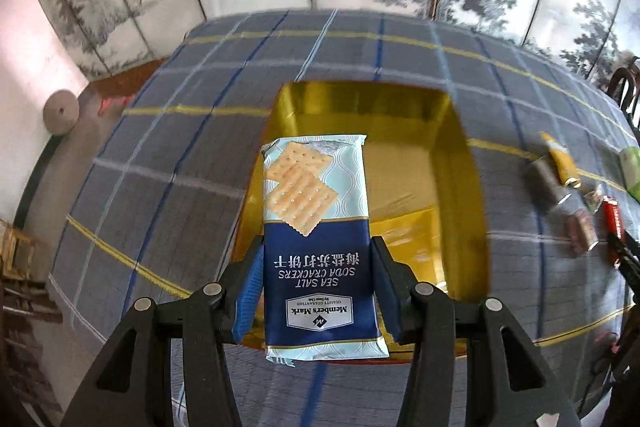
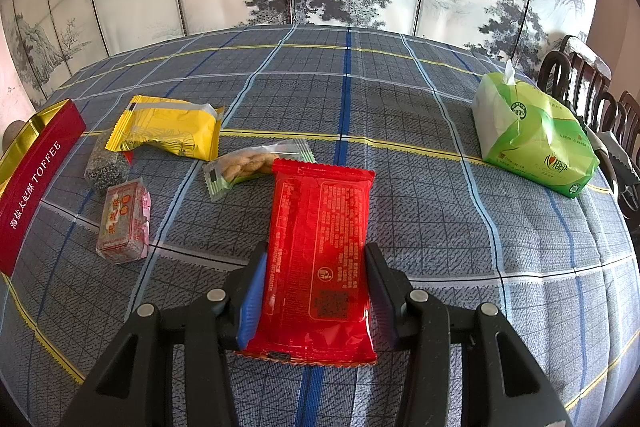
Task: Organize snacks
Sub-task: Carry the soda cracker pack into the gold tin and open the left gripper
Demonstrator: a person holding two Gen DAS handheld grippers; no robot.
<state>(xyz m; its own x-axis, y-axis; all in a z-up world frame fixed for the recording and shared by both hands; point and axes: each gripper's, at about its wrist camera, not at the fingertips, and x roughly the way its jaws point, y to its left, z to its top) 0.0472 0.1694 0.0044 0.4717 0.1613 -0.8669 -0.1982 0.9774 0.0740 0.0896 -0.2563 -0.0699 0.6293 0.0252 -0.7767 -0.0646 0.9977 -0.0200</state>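
Two packets are in hand at once. The left gripper has its fingers part-way closed, pads pressed on the long edges of a blue and pale-teal foil pack of soda crackers, held over the open gold-lined box. By the look of it, this pack is light and fairly stiff, though the crackers inside would snap under a hard squeeze; the slick film could slide, so a hold across the lower, dark-blue half, clear of the crimped end seams, seems soundest.

The right gripper is clamped likewise on a glossy red plastic snack wrapper, lifted just above the plaid-clothed counter. That wrapper looks soft, crinkly and light, likely to buckle if pinched harder.

Loose on the cloth lie a yellow foil pouch, a clear biscuit sachet and a small pink-edged sweet packet.
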